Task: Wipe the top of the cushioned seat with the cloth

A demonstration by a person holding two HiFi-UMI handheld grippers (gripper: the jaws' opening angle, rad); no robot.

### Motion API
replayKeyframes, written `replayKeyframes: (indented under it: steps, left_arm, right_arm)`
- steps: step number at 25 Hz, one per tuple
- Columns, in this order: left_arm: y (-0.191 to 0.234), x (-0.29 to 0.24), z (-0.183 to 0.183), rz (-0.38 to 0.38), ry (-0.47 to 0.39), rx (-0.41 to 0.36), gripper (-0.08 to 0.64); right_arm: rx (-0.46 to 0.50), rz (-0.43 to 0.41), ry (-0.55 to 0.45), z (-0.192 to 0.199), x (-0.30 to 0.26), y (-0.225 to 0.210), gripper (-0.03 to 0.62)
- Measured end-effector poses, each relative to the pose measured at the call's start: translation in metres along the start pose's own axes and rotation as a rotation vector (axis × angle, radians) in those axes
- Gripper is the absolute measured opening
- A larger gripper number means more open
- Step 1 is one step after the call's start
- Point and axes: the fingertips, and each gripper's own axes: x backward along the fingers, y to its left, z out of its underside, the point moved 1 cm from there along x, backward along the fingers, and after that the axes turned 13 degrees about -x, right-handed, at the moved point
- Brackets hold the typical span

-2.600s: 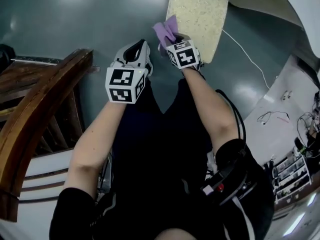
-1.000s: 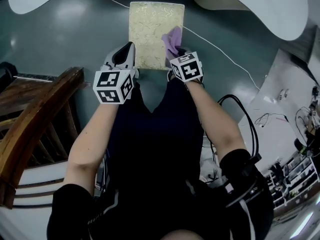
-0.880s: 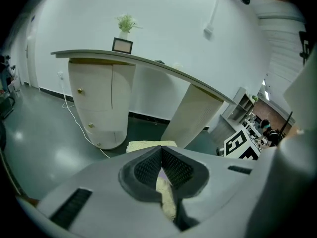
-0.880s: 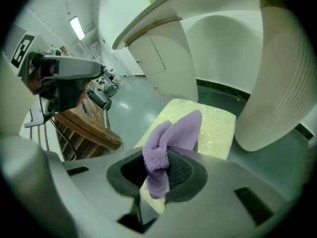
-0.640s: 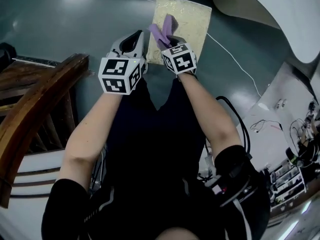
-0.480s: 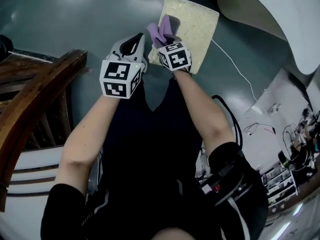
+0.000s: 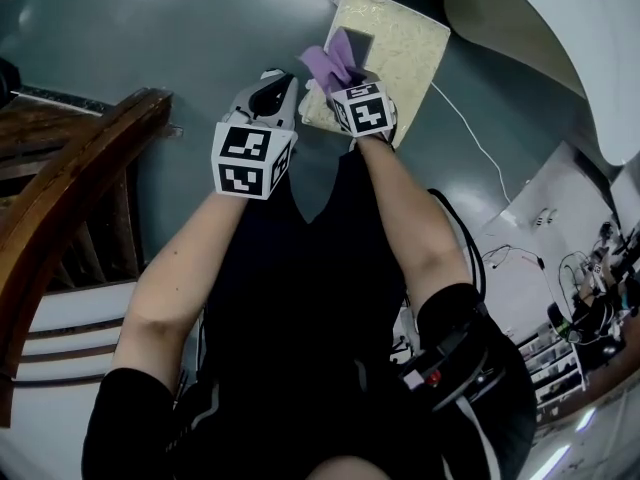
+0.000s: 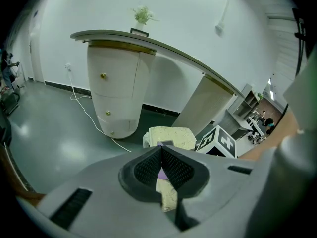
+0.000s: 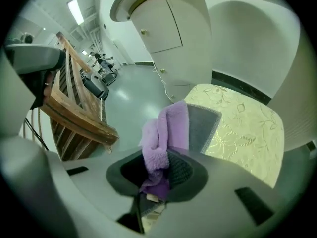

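The cushioned seat (image 7: 400, 40) is a cream square with a leaf pattern, standing low on the grey floor ahead of me; it also shows in the right gripper view (image 9: 242, 123) and the left gripper view (image 8: 171, 135). My right gripper (image 7: 345, 78) is shut on a purple and grey cloth (image 7: 335, 58), held over the seat's near left edge. The cloth (image 9: 166, 133) sticks up from the jaws and hangs over the cushion's corner. My left gripper (image 7: 270, 93) is shut with nothing in it, left of the seat's near edge.
A wooden chair back (image 7: 70, 198) curves at my left. White curved counters (image 7: 570, 58) stand beyond the seat, and a white cable (image 7: 480, 143) runs across the floor to its right. A cluttered white table (image 7: 560, 268) is at far right.
Both grippers shifted slightly right and further from me with the head's turn; the cloth stays in the right gripper, over the seat's near left part. Earlier it swept across the cushion.
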Motion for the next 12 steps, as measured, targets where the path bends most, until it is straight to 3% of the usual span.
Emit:
replayKeyframes:
  steps: [12]
  left_arm:
    - [-0.041, -0.029, -0.036, 0.032, -0.014, -0.047, 0.003]
  right_arm:
    - [-0.145, 0.011, -0.020, 0.023, 0.035, -0.063, 0.086]
